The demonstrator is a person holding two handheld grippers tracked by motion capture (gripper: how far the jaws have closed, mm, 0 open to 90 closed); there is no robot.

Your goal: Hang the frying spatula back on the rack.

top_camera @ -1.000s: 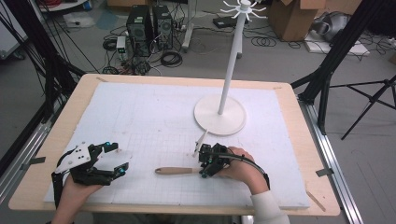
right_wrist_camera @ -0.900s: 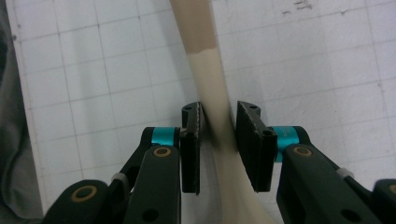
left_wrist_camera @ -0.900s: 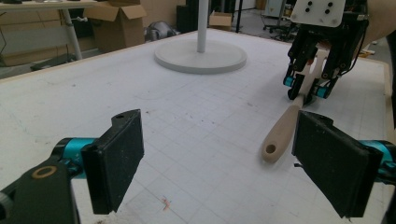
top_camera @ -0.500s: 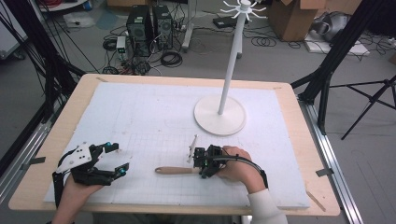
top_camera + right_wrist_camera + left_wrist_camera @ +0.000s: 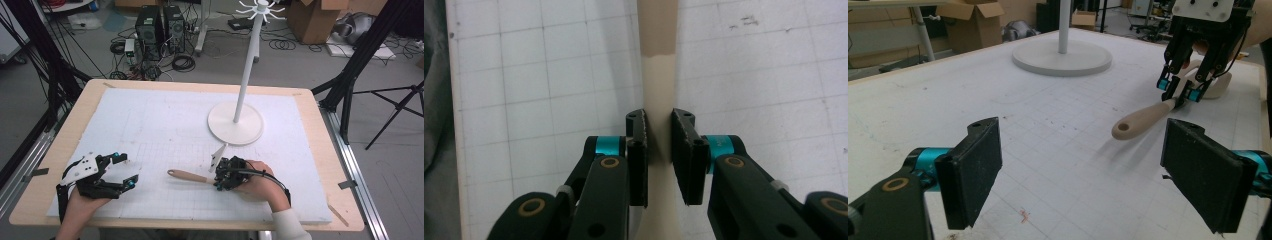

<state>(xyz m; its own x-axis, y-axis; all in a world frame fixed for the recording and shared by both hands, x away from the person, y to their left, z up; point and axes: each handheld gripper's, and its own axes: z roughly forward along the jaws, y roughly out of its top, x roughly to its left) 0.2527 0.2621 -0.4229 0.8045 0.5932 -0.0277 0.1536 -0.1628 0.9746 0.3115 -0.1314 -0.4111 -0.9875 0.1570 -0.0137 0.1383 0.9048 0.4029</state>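
Observation:
A utensil with a light wooden handle [image 5: 185, 175] and a cream head lies on the white gridded mat [image 5: 165, 125] near the front middle. My right gripper [image 5: 218, 180] points down at it, and its jaws are shut on the utensil's cream neck [image 5: 659, 75], pads pressing both sides [image 5: 659, 120]. From the left gripper view the same gripper [image 5: 1178, 95] pinches the utensil [image 5: 1140, 120] where the handle meets the head. My left gripper [image 5: 127, 170] rests at the front left, jaws wide open [image 5: 1088, 165] with nothing between them.
A white hanging stand with a tall pole [image 5: 247, 65] and a round base [image 5: 235, 122] stands behind the right gripper, its base [image 5: 1063, 56] close to the utensil. The wooden table edge [image 5: 60, 150] frames the mat; black tripod legs stand around it.
The right hand has shifted slightly over the utensil's neck. The utensil still lies on the mat, and the left gripper has not moved.

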